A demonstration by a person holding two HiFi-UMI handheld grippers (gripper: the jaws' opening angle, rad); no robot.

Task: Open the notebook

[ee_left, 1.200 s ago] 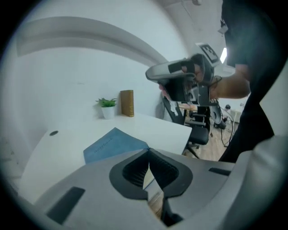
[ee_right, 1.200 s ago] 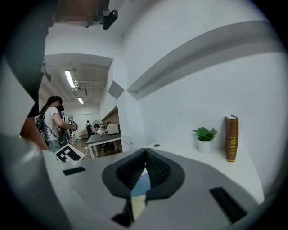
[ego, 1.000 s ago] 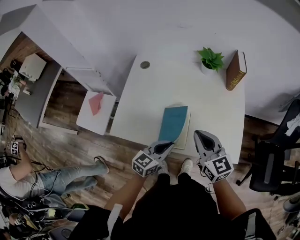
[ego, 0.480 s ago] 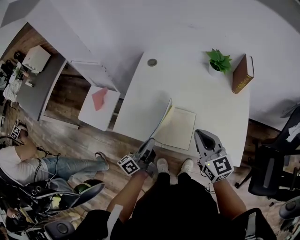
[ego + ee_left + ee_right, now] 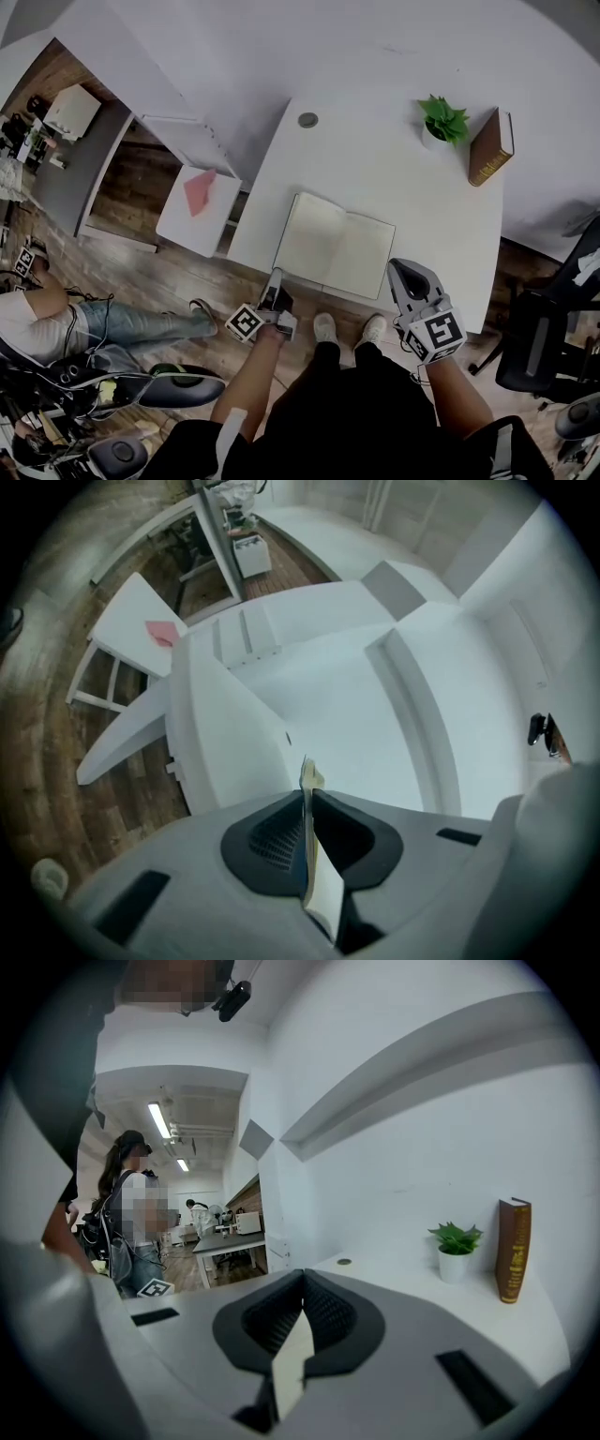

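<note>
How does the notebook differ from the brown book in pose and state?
The notebook lies flat and open, pale pages up; the brown book stands upright and closed. The notebook is near the white table's front edge; the brown book is at the back, beside the plant. The left gripper is shut on the notebook's edge; nothing touches the brown book. Both rest on this table.

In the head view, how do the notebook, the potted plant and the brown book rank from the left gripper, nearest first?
1. The notebook, held in the left gripper, in front.
2. The potted plant, back right.
3. The brown book, just beyond the plant, far right.
</note>
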